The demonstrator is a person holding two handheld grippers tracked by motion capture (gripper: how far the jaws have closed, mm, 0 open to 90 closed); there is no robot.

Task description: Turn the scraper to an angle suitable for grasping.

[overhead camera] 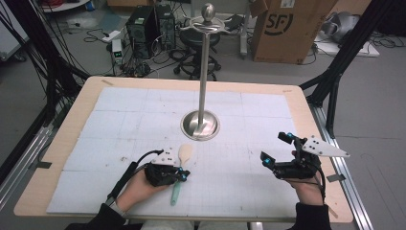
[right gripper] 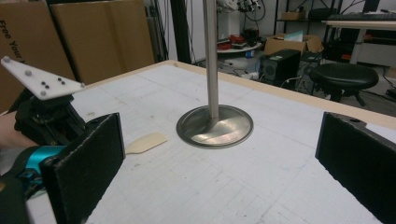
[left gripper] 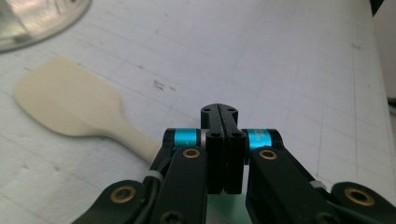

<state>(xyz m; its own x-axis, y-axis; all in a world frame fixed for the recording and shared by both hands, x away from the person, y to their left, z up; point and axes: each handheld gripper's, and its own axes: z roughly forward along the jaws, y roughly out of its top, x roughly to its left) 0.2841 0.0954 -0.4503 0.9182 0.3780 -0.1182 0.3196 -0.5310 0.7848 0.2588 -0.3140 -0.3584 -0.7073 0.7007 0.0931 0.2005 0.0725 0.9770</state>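
The spatula [overhead camera: 181, 168] lies flat on the bench's white mat [overhead camera: 119, 124], cream blade toward the steel stand [overhead camera: 201, 122], green handle toward the person. The left tongs [overhead camera: 181, 175] sit low over the handle with jaws pressed together; in the left gripper view the handle passes under them, and I cannot tell whether it is pinched. The right tongs [overhead camera: 277, 148] hover well apart near the bench's right edge, jaws wide and empty
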